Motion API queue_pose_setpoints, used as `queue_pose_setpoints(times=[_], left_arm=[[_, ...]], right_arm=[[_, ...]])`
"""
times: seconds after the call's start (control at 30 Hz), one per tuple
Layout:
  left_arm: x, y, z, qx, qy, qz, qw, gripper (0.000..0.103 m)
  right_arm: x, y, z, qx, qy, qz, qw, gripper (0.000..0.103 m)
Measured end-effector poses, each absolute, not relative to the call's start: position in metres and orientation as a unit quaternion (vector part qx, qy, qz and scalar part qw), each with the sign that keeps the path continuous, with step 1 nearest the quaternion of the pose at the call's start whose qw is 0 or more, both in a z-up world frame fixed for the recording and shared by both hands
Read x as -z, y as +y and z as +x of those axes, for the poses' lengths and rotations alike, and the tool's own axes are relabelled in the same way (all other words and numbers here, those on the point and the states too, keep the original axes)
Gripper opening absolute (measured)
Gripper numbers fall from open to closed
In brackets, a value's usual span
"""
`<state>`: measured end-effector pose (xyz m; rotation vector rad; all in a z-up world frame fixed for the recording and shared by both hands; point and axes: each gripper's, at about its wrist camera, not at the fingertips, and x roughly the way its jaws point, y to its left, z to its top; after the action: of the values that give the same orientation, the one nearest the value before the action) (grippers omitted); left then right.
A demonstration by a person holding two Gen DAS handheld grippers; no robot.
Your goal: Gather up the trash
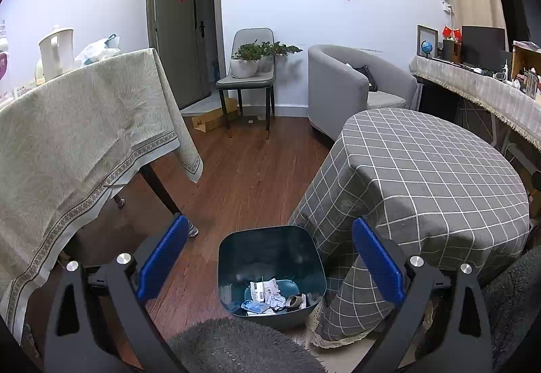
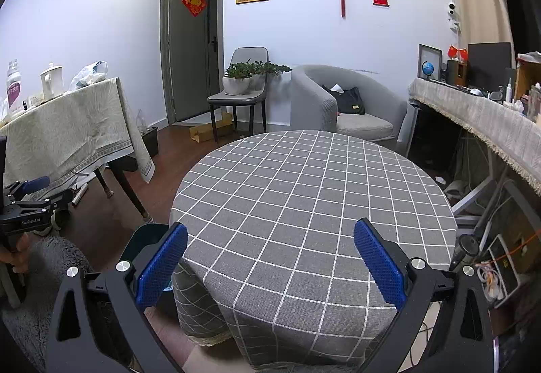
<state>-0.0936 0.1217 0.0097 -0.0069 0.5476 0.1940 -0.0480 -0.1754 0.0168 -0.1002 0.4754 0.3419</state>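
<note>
A dark teal trash bin [image 1: 270,248] stands on the wood floor beside the round table with the grey checked cloth [image 1: 422,177]. At its bottom lie crumpled paper, a white label and a roll of tape [image 1: 295,301]. My left gripper [image 1: 270,258] is open and empty, hovering above the bin. My right gripper [image 2: 270,264] is open and empty above the near edge of the checked table [image 2: 314,190], whose top is bare. The bin's rim [image 2: 145,237] shows behind my right gripper's left finger. The left gripper also shows at the left edge of the right wrist view [image 2: 27,200].
A table with a beige cloth [image 1: 77,129] stands at the left, carrying a white kettle [image 1: 57,51] and a plastic bag. A grey shaggy rug [image 1: 236,346] lies in front of the bin. A chair with a potted plant [image 1: 252,58], a grey armchair [image 1: 338,89] and a cluttered sideboard [image 1: 490,85] stand behind.
</note>
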Motion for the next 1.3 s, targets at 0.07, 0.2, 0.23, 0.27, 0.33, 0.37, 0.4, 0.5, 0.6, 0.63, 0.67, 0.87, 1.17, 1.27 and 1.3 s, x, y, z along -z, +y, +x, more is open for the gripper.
queue_pose_setpoints(times=[0.07, 0.2, 0.23, 0.27, 0.33, 0.37, 0.4, 0.5, 0.6, 0.63, 0.67, 0.87, 1.17, 1.27, 1.3], left_arm=[[-0.0098, 0.1208, -0.0942, -0.096, 0.27, -0.003, 0.958, 0.099], [-0.0098, 0.1201, -0.094, -0.096, 0.27, -0.003, 0.958, 0.099], [-0.0098, 0.12, -0.0942, -0.096, 0.27, -0.003, 0.958, 0.099], [-0.0099, 0.1201, -0.0942, -0.096, 0.27, -0.003, 0.958, 0.099], [-0.01, 0.1197, -0.0942, -0.096, 0.269, -0.003, 0.958, 0.099], [-0.0099, 0.1202, -0.0941, -0.096, 0.27, -0.003, 0.958, 0.099], [-0.0099, 0.1202, -0.0941, -0.096, 0.27, -0.003, 0.958, 0.099], [-0.0099, 0.1202, -0.0941, -0.096, 0.27, -0.003, 0.958, 0.099], [-0.0099, 0.1203, -0.0941, -0.096, 0.27, -0.004, 0.958, 0.099], [-0.0099, 0.1204, -0.0941, -0.096, 0.27, -0.003, 0.958, 0.099], [-0.0099, 0.1204, -0.0941, -0.096, 0.27, -0.003, 0.958, 0.099], [-0.0091, 0.1151, -0.0946, -0.096, 0.268, 0.006, 0.959, 0.099], [-0.0083, 0.1139, -0.0947, -0.097, 0.269, 0.003, 0.958, 0.099], [-0.0084, 0.1141, -0.0947, -0.097, 0.269, 0.004, 0.958, 0.099], [-0.0083, 0.1139, -0.0947, -0.097, 0.269, 0.004, 0.958, 0.099]], right_arm=[[-0.0165, -0.176, -0.048, -0.169, 0.234, -0.05, 0.956, 0.1], [-0.0163, -0.1758, -0.048, -0.168, 0.234, -0.05, 0.956, 0.1], [-0.0163, -0.1758, -0.048, -0.168, 0.234, -0.05, 0.956, 0.1], [-0.0164, -0.1755, -0.048, -0.168, 0.235, -0.05, 0.956, 0.1], [-0.0162, -0.1757, -0.0482, -0.168, 0.235, -0.05, 0.956, 0.1], [-0.0164, -0.1756, -0.0482, -0.168, 0.235, -0.05, 0.956, 0.1], [-0.0163, -0.1758, -0.0481, -0.168, 0.234, -0.05, 0.956, 0.1], [-0.0166, -0.1756, -0.0481, -0.168, 0.235, -0.05, 0.956, 0.1], [-0.0162, -0.1758, -0.0481, -0.168, 0.235, -0.05, 0.956, 0.1], [-0.0163, -0.1758, -0.0482, -0.168, 0.235, -0.05, 0.956, 0.1], [-0.0163, -0.1757, -0.0482, -0.168, 0.234, -0.05, 0.956, 0.1], [-0.0166, -0.1762, -0.0478, -0.169, 0.235, -0.05, 0.956, 0.1], [-0.0169, -0.176, -0.0477, -0.168, 0.235, -0.05, 0.956, 0.1], [-0.0168, -0.176, -0.0479, -0.168, 0.235, -0.05, 0.956, 0.1], [-0.0171, -0.1758, -0.048, -0.168, 0.235, -0.05, 0.956, 0.1]])
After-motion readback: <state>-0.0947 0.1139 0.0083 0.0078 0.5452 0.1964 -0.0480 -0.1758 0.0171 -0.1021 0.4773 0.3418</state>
